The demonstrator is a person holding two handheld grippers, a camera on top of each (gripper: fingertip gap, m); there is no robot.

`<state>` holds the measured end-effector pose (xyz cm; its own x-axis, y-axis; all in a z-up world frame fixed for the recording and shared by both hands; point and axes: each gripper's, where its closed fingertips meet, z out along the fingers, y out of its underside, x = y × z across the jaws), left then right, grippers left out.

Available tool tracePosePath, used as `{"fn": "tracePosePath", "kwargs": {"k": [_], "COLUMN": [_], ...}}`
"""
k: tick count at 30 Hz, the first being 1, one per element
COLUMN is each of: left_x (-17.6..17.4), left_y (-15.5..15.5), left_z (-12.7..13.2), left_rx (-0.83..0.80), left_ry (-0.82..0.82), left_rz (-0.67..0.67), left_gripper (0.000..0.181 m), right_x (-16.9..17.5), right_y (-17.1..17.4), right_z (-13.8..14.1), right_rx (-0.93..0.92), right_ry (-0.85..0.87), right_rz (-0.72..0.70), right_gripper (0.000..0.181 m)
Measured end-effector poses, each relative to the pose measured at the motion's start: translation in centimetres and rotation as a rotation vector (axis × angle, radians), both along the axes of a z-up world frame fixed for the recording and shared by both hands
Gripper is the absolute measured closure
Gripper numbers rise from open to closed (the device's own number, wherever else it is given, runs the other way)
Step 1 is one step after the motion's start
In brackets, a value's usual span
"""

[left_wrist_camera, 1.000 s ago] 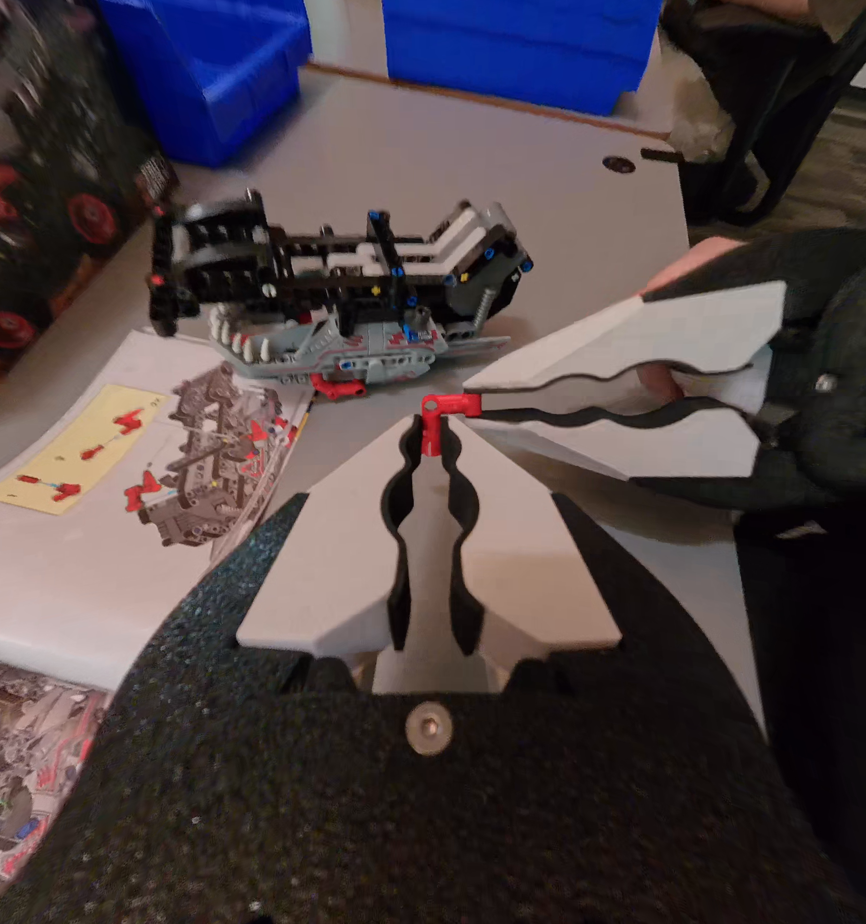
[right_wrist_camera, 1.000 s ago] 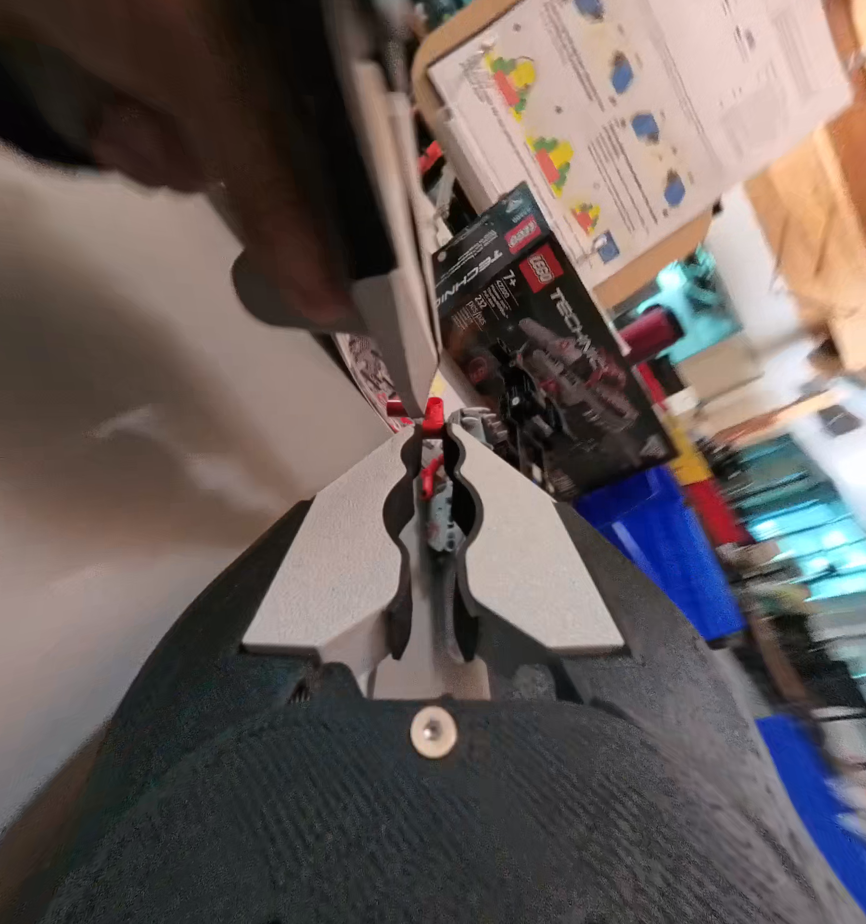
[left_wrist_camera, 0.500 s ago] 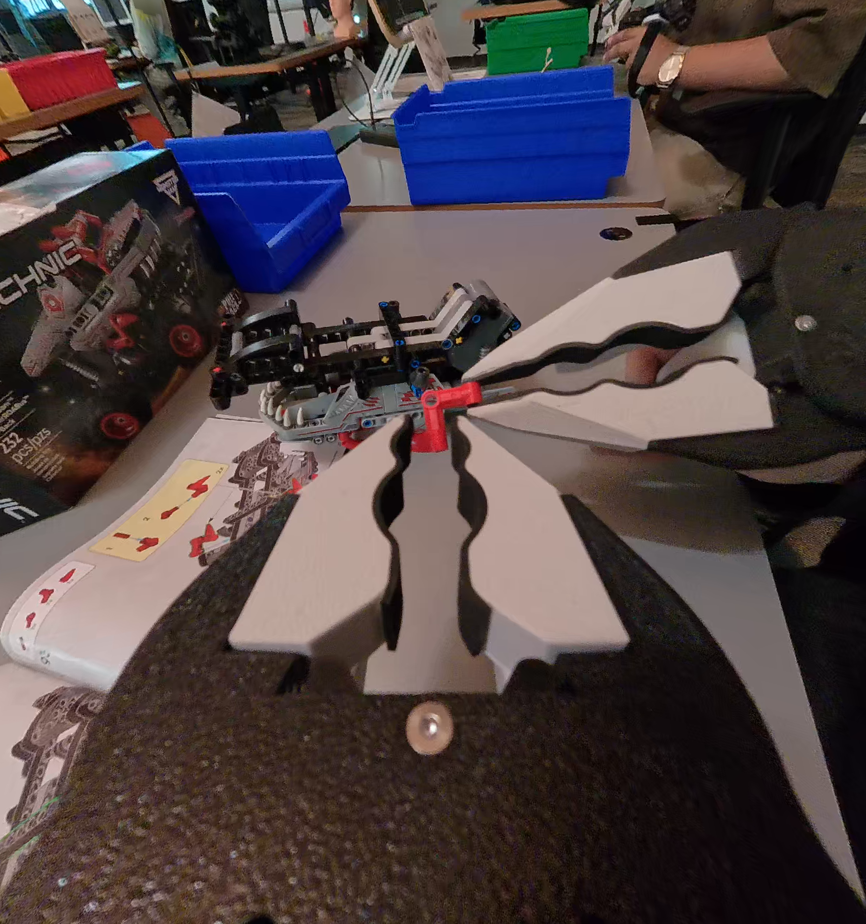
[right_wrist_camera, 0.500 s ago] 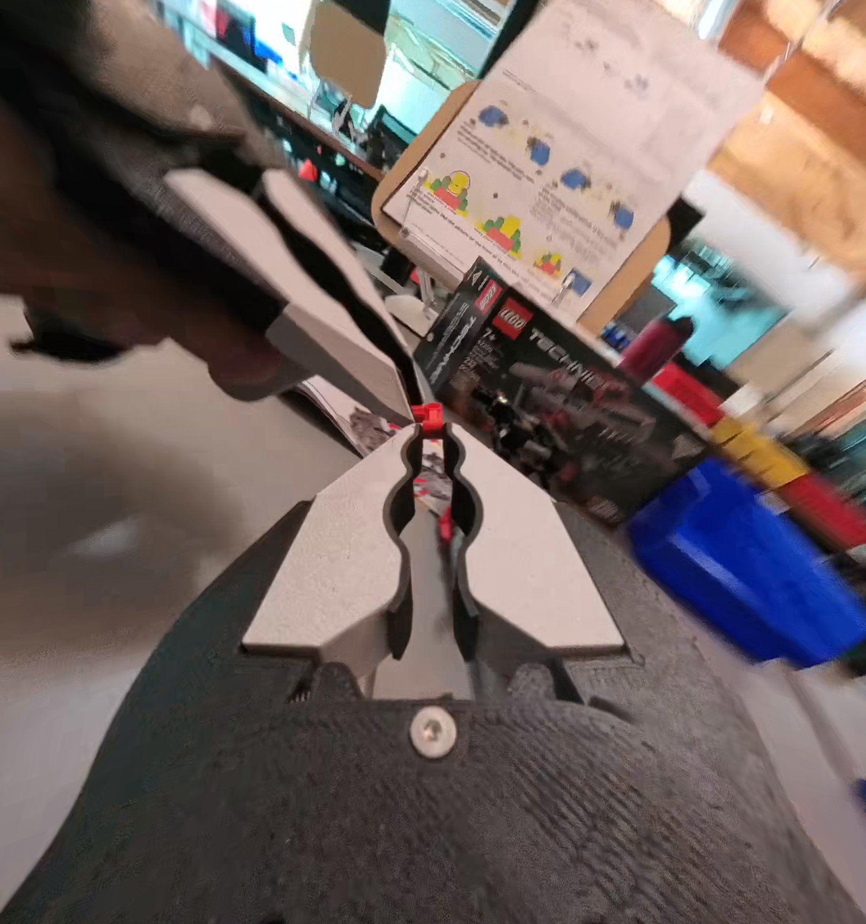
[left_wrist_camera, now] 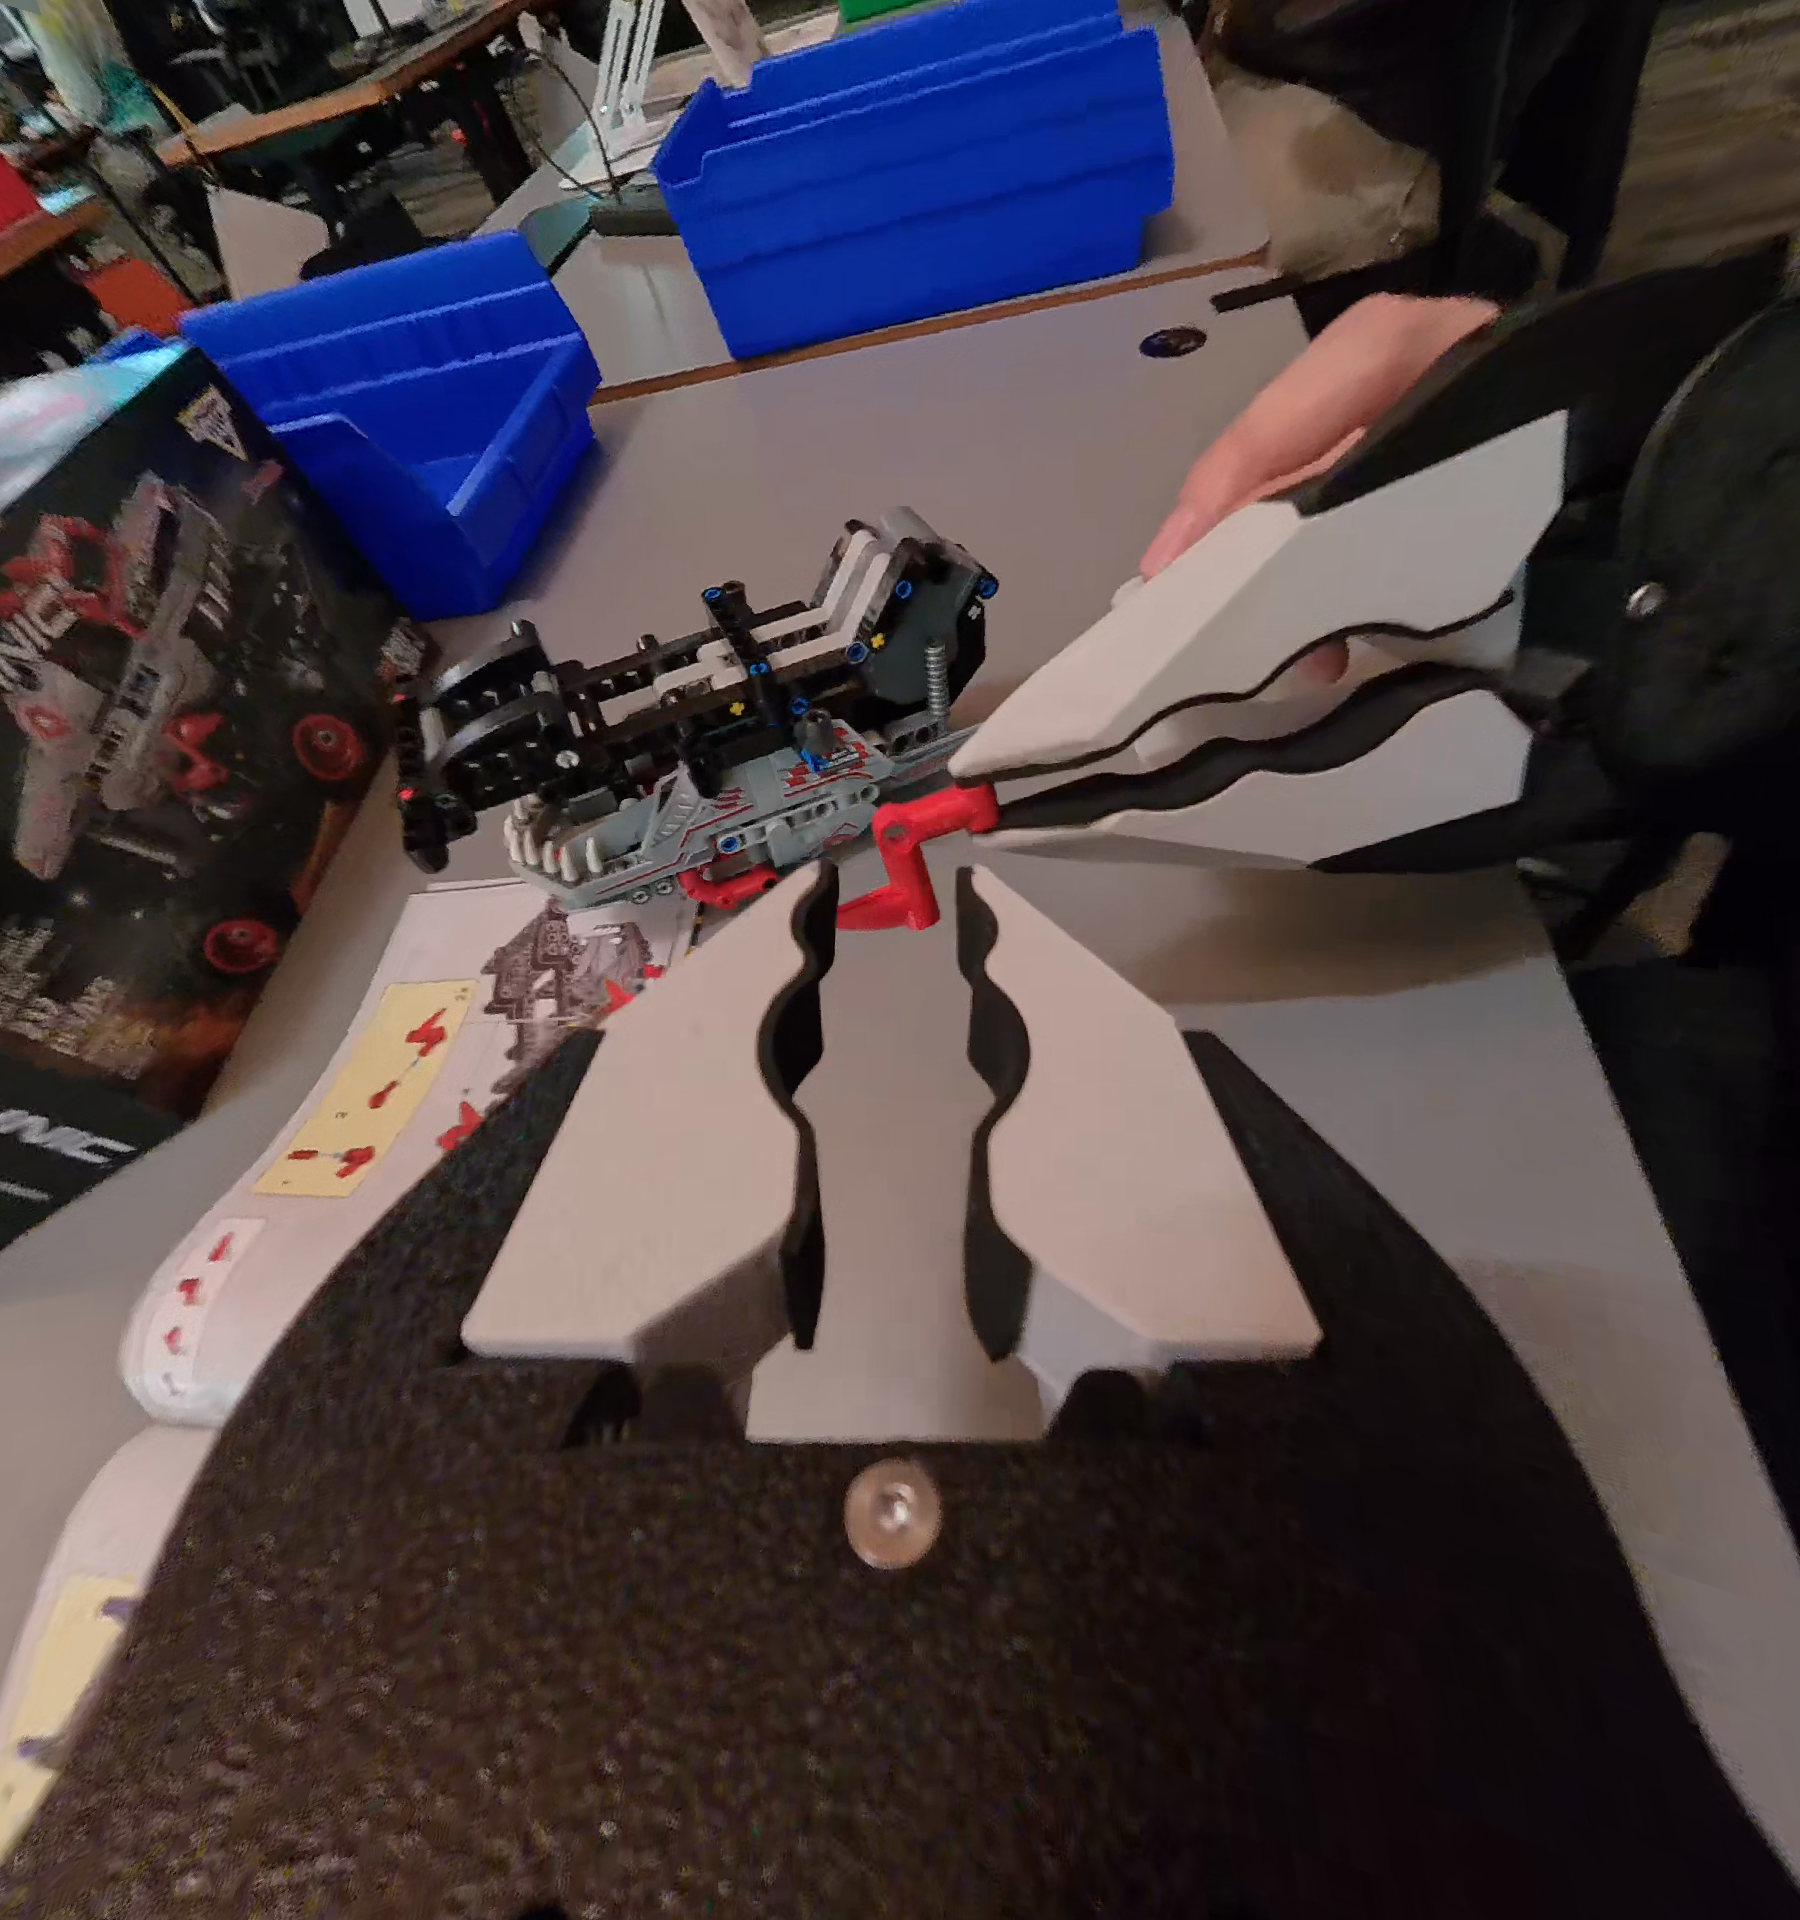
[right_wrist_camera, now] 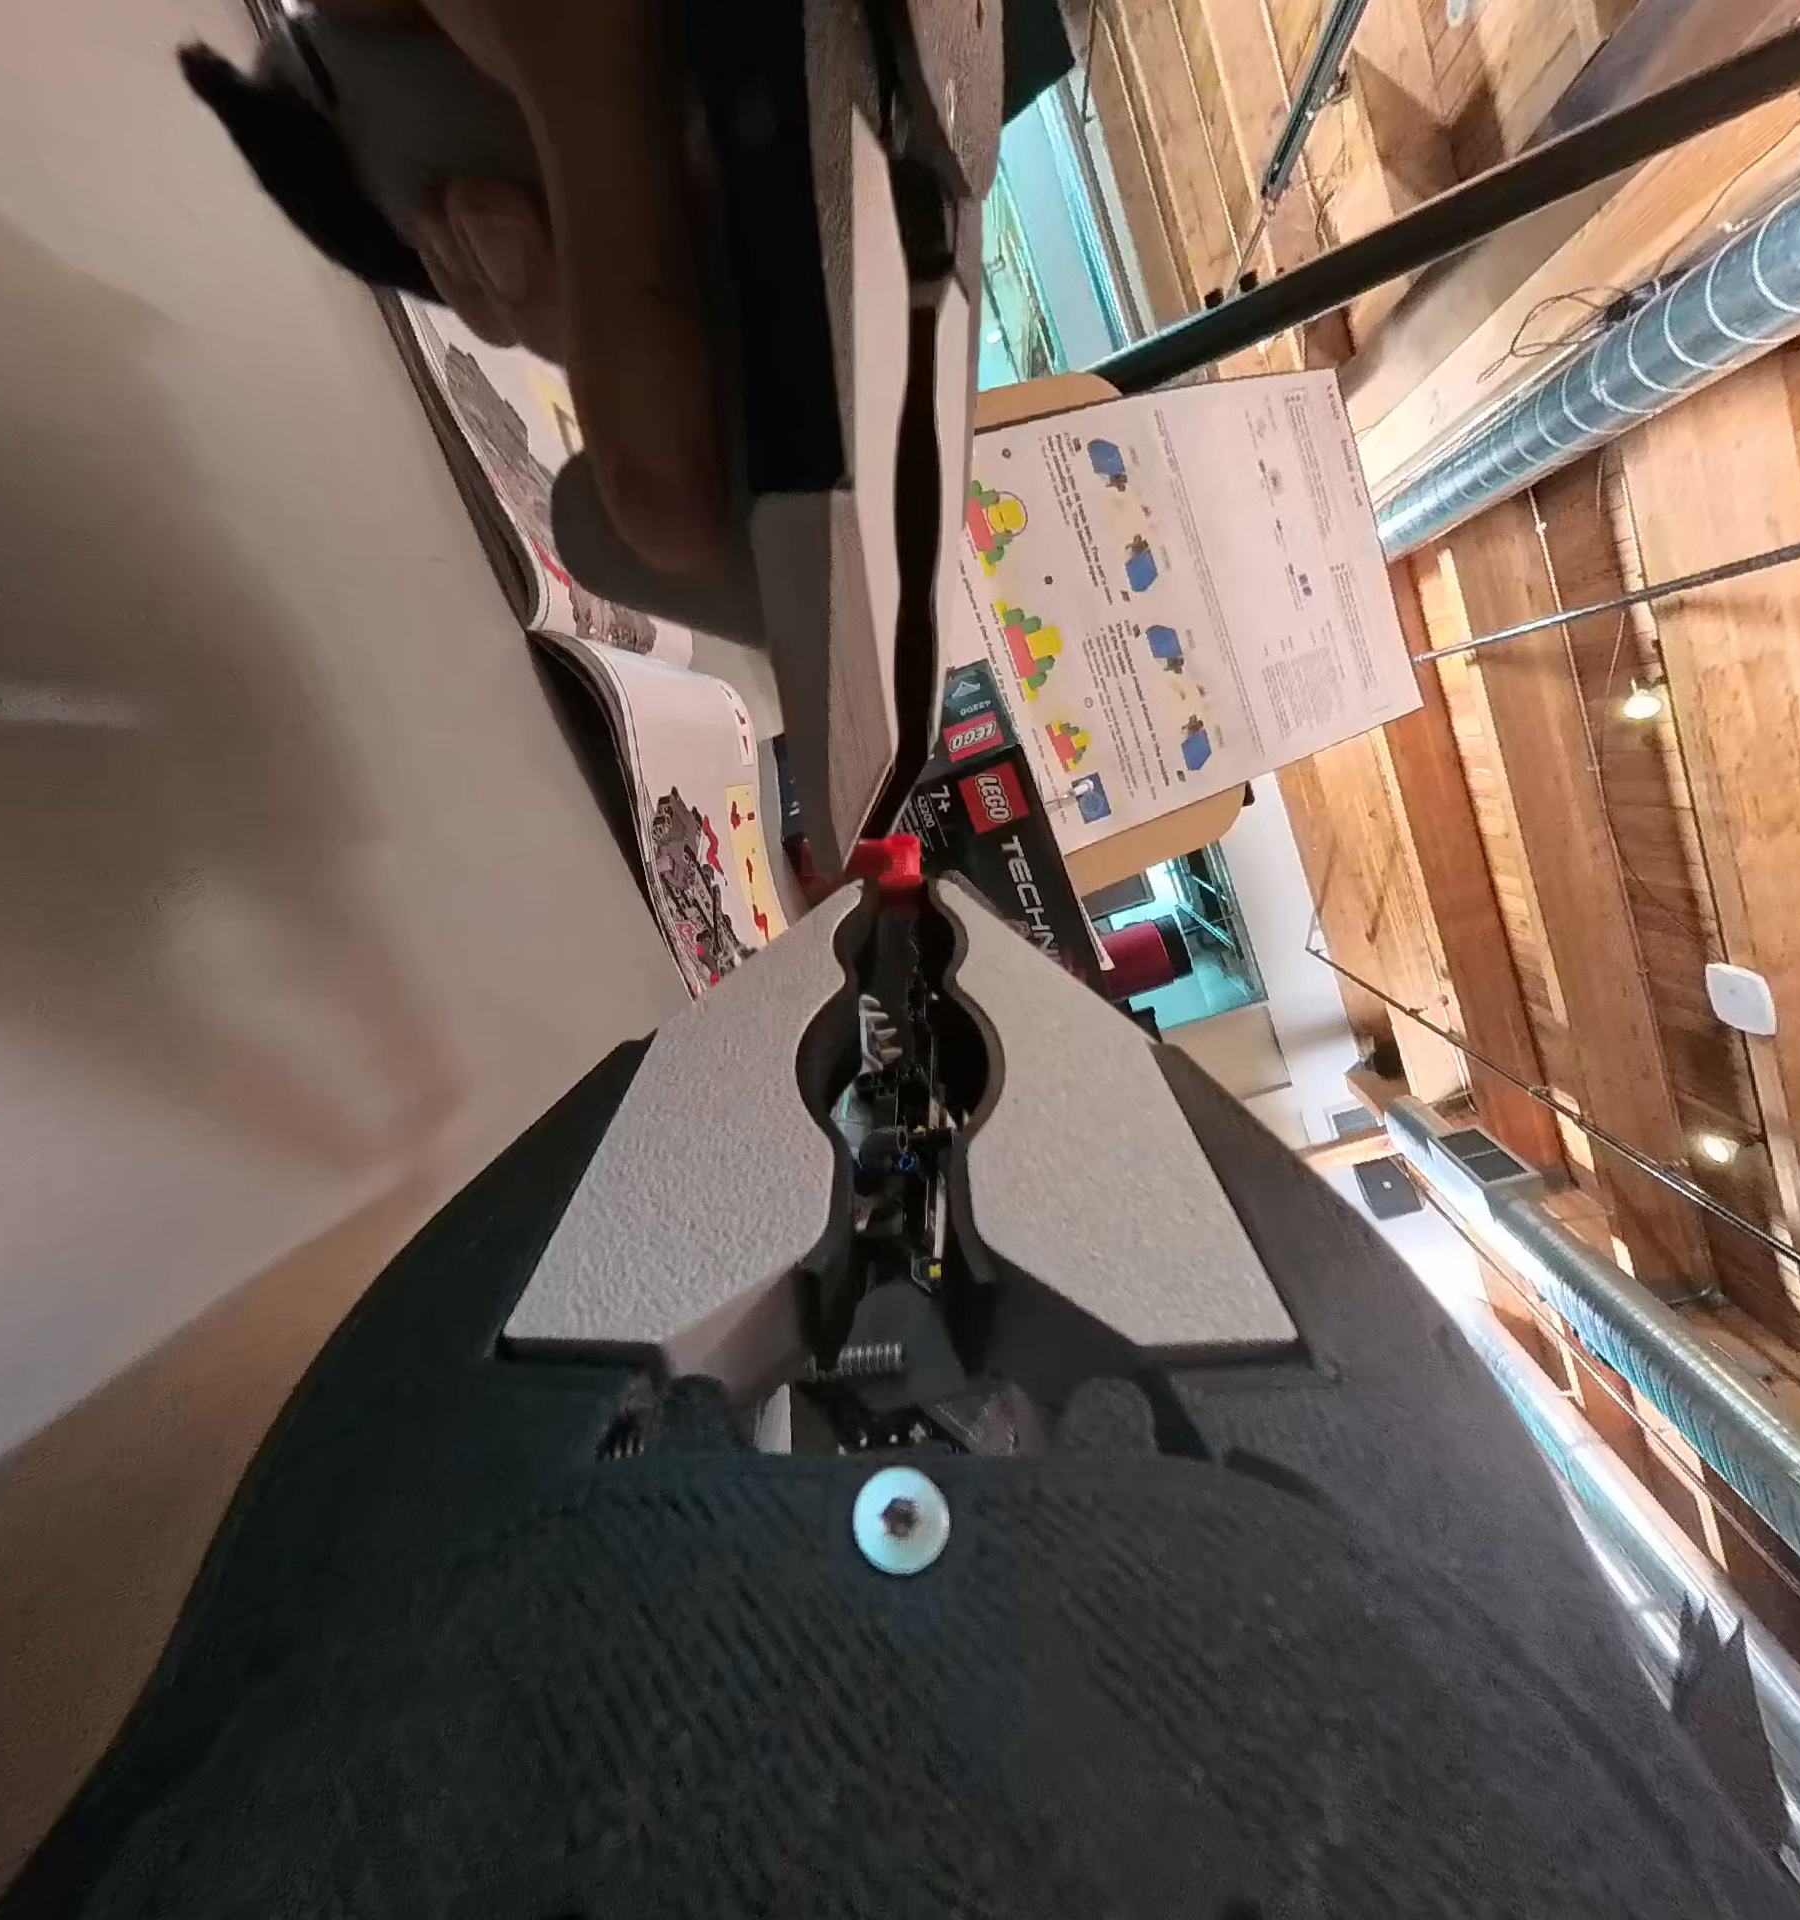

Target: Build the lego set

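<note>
1. Left wrist view: left gripper [left_wrist_camera: 891, 883] points forward over the grey table [left_wrist_camera: 1343, 1091], jaws parted to a moderate gap, nothing clamped between them; the red lego piece [left_wrist_camera: 911, 862] sits just past the tips, apparently not touched by them.
2. Right gripper [left_wrist_camera: 974, 805] comes in from the right, lying roughly level, a person's hand [left_wrist_camera: 1291, 416] behind it. Its tips are pinched tight on one end of the red piece, which hangs in the air above the table.
3. Right wrist view: camera rolled sideways, right gripper [right_wrist_camera: 896, 894] closed narrow on the red piece [right_wrist_camera: 888, 860]; left gripper's fingers [right_wrist_camera: 854, 582] reach down from the top, ending just beside the piece.
4. Partly built lego model [left_wrist_camera: 698, 717] rests on the table behind the grippers, partly on the open instruction booklet [left_wrist_camera: 408, 1039]. Set box [left_wrist_camera: 117, 727] at left; two blue bins [left_wrist_camera: 408, 405] farther back.
5. Versus 0.5 s ago: left jaws were nipped on the red piece, now spread apart and off it; right grip unchanged. Right gripper has rolled further onto its side. Model, booklet, box same places.
</note>
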<state>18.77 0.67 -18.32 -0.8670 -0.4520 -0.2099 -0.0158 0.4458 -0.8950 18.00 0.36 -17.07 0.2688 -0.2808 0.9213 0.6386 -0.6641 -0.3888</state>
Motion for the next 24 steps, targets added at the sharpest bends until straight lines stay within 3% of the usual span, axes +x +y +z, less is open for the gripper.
{"fn": "tracePosePath", "kwargs": {"k": [6, 16, 24], "left_x": [0.0, 0.7, 1.1], "left_y": [-0.3, -0.2, -0.5], "left_z": [-0.2, -0.9, -1.5], "left_rx": [0.112, -0.068, -0.038], "left_ry": [-0.144, -0.027, -0.030], "left_rz": [0.060, 0.197, 0.242], "left_gripper": [0.172, 0.176, 0.176], "right_x": [-0.4, 0.2, 0.7], "right_y": [0.4, 0.4, -0.1], "right_z": [-0.3, -1.1, -1.7], "right_rx": [-0.033, -0.046, 0.008], "right_ry": [-0.040, -0.030, 0.039], "right_rz": [0.012, -0.024, -0.039], "right_gripper": [0.176, 0.176, 0.175]}}
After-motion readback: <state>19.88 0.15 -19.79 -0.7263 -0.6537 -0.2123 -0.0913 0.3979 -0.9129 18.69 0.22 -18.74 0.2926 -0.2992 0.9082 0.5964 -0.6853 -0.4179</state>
